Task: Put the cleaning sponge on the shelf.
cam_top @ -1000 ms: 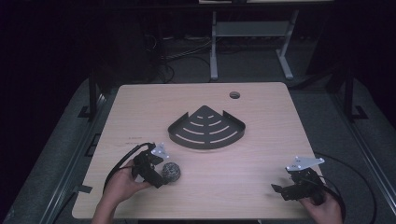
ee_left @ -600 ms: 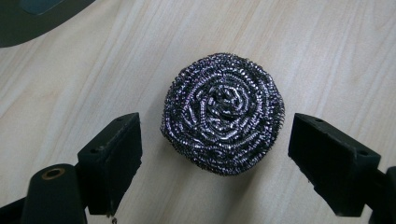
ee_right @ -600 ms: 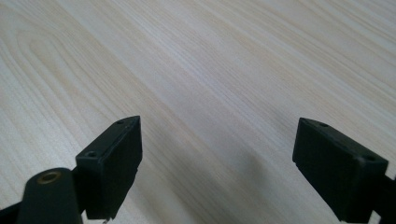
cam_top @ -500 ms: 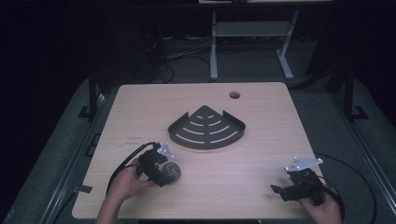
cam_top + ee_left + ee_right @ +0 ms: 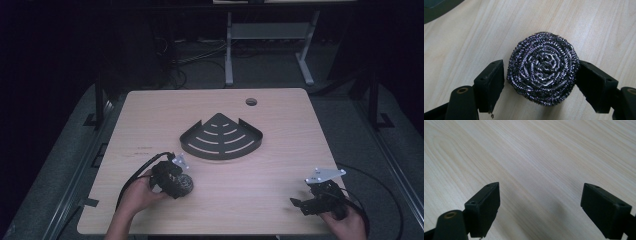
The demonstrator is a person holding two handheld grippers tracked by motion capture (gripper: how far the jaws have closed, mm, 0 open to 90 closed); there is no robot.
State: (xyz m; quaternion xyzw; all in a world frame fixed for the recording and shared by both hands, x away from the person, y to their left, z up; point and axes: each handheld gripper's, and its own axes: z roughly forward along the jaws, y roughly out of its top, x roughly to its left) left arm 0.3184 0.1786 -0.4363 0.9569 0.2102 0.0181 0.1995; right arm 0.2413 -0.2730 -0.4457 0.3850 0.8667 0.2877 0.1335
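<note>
A round steel-wool scrubber (image 5: 185,184) lies on the pale wooden table (image 5: 260,165) near its front left. My left gripper (image 5: 181,185) points down at it from the left, held by a hand. In the left gripper view the scrubber (image 5: 542,67) sits between the two black jaws of the left gripper (image 5: 540,75), which have just been closing and now touch both its sides. It still rests on the table. My right gripper (image 5: 299,206) sits low at the front right, and in the right gripper view this gripper (image 5: 540,197) stands open over bare wood.
A black fan-shaped corner rack (image 5: 221,137) with curved slots lies flat at the table's middle. A round cable hole (image 5: 251,101) is at the back right. Cables trail off both grippers toward the front edge. The surroundings are dark floor and desk legs.
The left gripper has slid a little right and down over the scrubber, and its jaws have come in from wide open onto the scrubber's sides. The right gripper has kept still.
</note>
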